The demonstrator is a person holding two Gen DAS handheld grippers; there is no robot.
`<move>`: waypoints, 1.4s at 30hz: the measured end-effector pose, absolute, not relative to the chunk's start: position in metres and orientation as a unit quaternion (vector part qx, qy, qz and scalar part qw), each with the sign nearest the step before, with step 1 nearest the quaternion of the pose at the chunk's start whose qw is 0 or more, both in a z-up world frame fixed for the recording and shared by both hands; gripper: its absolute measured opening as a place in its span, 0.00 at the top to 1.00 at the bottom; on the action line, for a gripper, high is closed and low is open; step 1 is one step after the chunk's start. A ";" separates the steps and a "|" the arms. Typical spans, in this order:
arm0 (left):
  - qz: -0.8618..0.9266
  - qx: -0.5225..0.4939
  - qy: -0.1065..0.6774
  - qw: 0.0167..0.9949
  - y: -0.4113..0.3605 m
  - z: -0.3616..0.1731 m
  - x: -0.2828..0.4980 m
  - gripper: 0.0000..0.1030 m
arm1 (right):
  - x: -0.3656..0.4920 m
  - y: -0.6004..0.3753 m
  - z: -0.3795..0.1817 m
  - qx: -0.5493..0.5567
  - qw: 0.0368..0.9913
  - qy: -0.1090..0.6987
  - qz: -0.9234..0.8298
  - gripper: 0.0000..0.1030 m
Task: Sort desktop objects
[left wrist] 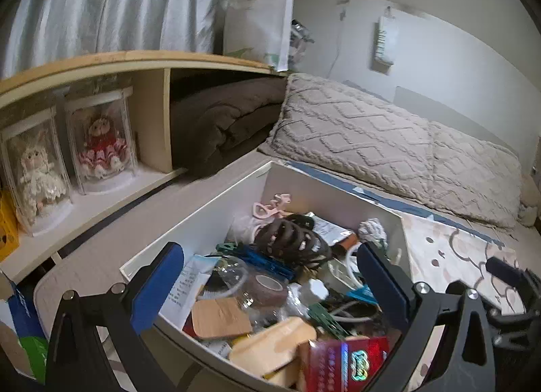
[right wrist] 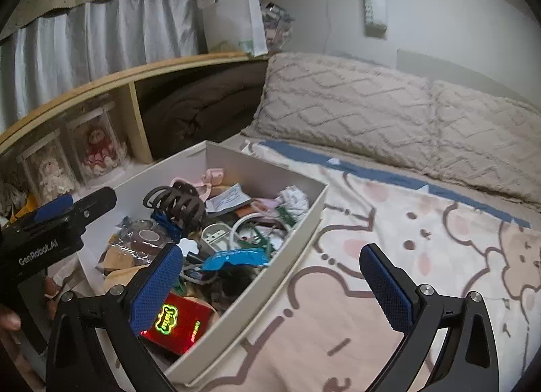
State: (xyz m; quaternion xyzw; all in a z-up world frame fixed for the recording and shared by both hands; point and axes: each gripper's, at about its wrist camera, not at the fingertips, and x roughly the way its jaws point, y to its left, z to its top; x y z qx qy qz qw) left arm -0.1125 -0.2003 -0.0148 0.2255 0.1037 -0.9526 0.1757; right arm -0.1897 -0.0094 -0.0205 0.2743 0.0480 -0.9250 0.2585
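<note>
Both grippers [left wrist: 270, 277] [right wrist: 270, 277] gape empty above the seemingly brimful box [right wrist: 297, 223]

The box [right wrist: 304, 219] is showing off-white walls. A dark brown hair clip [left wrist: 294, 239] is lying among the clutter, beside a blue clip [left wrist: 267, 261] and a brown tape roll [left wrist: 267, 287]. A red packet [right wrist: 179, 324] is flashing a holographic green-yellow logo. The bedsheet [right wrist: 422, 256] is displaying pale pink cartoon animals outlined in brown, with a blue border. The pillows [right wrist: 355, 104] are showing beige diamond tufting. Both claws are wearing blue textured pads [right wrist: 155, 290] on black frames.
</note>
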 end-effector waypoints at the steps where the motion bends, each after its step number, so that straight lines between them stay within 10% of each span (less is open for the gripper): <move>1: -0.954 0.224 0.099 0.173 -0.196 -0.012 -0.108 0.00 | -0.186 -0.005 -0.018 0.270 0.257 0.047 -0.927 0.00; 42: -0.981 0.171 -0.009 0.092 -0.080 0.005 0.082 0.00 | 0.000 0.113 0.003 0.200 0.190 0.046 -0.960 0.00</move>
